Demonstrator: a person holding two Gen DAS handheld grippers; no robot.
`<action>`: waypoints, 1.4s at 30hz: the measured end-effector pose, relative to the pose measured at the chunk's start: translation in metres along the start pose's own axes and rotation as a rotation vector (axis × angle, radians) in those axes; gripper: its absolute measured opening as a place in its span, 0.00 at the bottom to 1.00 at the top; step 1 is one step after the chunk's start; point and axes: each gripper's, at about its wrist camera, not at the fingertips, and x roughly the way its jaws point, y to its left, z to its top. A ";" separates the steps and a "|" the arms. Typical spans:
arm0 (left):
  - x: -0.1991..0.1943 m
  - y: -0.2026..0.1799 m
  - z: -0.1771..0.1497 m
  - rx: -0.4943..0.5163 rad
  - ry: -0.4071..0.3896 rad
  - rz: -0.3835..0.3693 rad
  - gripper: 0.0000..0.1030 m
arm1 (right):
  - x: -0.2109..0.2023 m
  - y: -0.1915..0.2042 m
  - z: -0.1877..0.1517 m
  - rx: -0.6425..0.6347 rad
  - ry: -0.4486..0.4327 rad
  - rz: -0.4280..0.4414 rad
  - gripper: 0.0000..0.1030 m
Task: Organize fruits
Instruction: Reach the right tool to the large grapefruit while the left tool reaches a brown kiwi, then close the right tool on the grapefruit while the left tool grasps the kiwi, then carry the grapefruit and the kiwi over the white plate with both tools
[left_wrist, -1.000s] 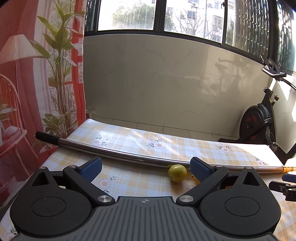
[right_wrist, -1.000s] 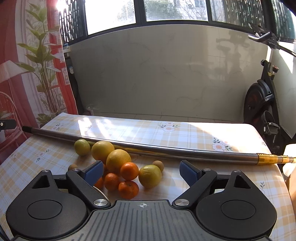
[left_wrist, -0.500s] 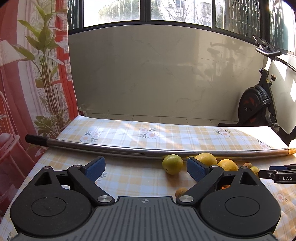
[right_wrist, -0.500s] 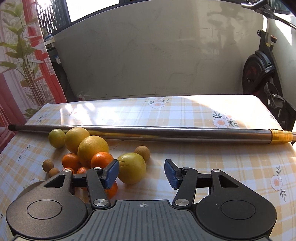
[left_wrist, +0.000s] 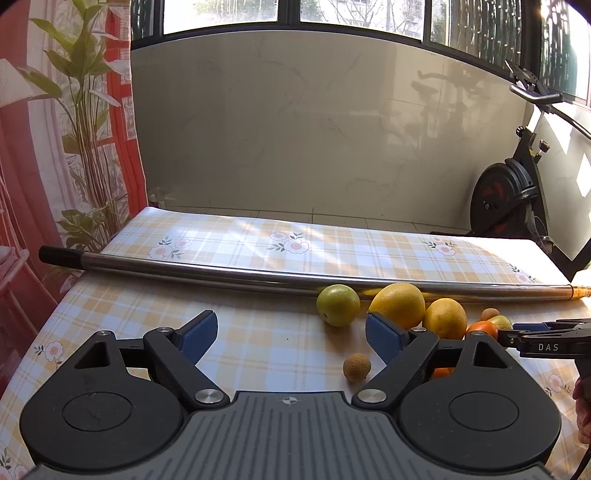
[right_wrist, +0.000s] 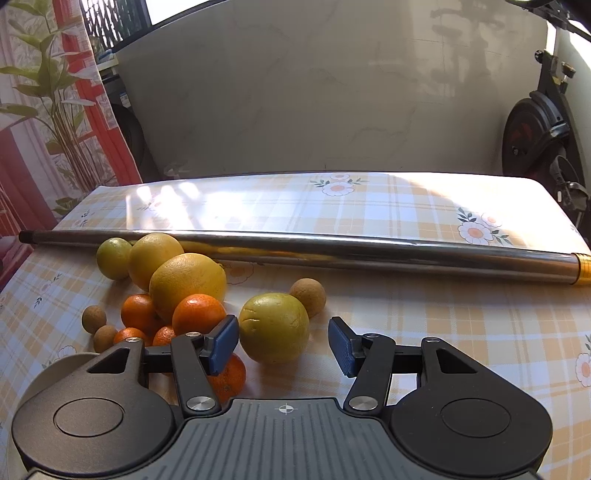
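The right claw (right_wrist: 282, 341) stands apart, empty, its fingers either side of a yellow-green fruit (right_wrist: 274, 328) on the desk (right_wrist: 461, 325), the left pad just beside the fruit's skin and the right pad clear of it. The left claw (left_wrist: 291, 338) is also apart and empty, over bare cloth toward the desk's left edge, with a green lime (left_wrist: 338, 305) and a small brown fruit (left_wrist: 357, 367) near its right finger. The other fruits, oranges (right_wrist: 187, 282) and mandarins (right_wrist: 198, 314), cluster against the near side of a metal pole (right_wrist: 369, 254) lying across the desk from edge to edge.
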 end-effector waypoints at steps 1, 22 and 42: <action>0.000 0.000 -0.001 -0.004 0.005 -0.002 0.86 | 0.002 0.000 0.000 0.004 0.003 0.010 0.48; 0.060 0.012 -0.004 -0.213 0.200 -0.161 0.63 | -0.042 -0.001 -0.042 0.076 -0.035 -0.096 0.39; 0.114 -0.023 -0.029 -0.158 0.278 -0.225 0.26 | -0.044 0.000 -0.046 0.076 -0.052 -0.097 0.39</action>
